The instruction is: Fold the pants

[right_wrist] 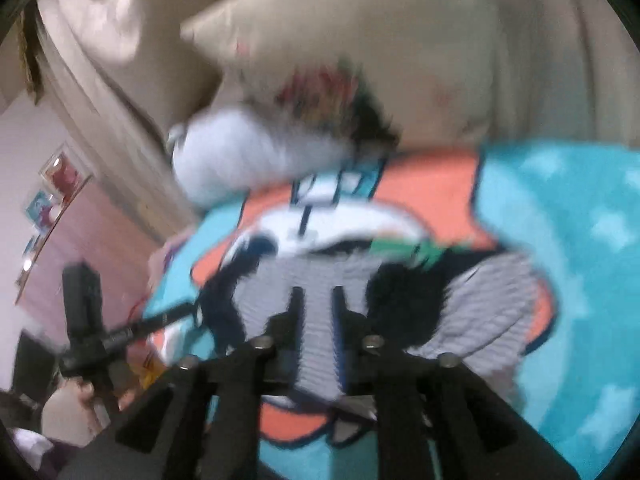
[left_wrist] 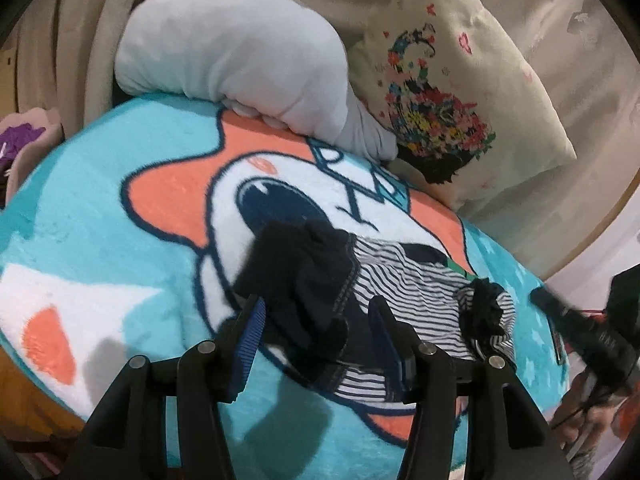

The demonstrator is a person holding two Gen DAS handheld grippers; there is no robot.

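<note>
A: Pants [left_wrist: 384, 280], small ones of navy-and-white striped cloth with dark navy cuffs and trim, lie bunched on a plush turquoise blanket [left_wrist: 100, 216] printed with an orange-and-white cartoon face. They sit over the lower half of that face.

B: And the left gripper [left_wrist: 316, 328]?

A: Black, with blue ribbed pads. Its jaws stand apart, released, one on each side of a dark navy fold of the pants. The pads do not press on the cloth. The fold lies between them.

B: The right gripper [right_wrist: 316, 300]?

A: The right wrist view is badly blurred. Its jaws look narrow, with striped cloth showing in the gap between them. I cannot tell whether the pads pinch that cloth or only hang above it.

B: What is behind the blanket?

A: A pale grey plush cushion [left_wrist: 240, 64] rests on the blanket's far edge. Just beside it leans a cream pillow [left_wrist: 460, 100] printed with a many-coloured flower figure. Beige draped fabric [left_wrist: 60, 48] fills the back.

B: Anything of the person?

A: In the right wrist view a hand [right_wrist: 86, 396] grips the handle of the left gripper at the lower left. A pink wall [right_wrist: 80, 232] with small pictures shows behind it.
</note>
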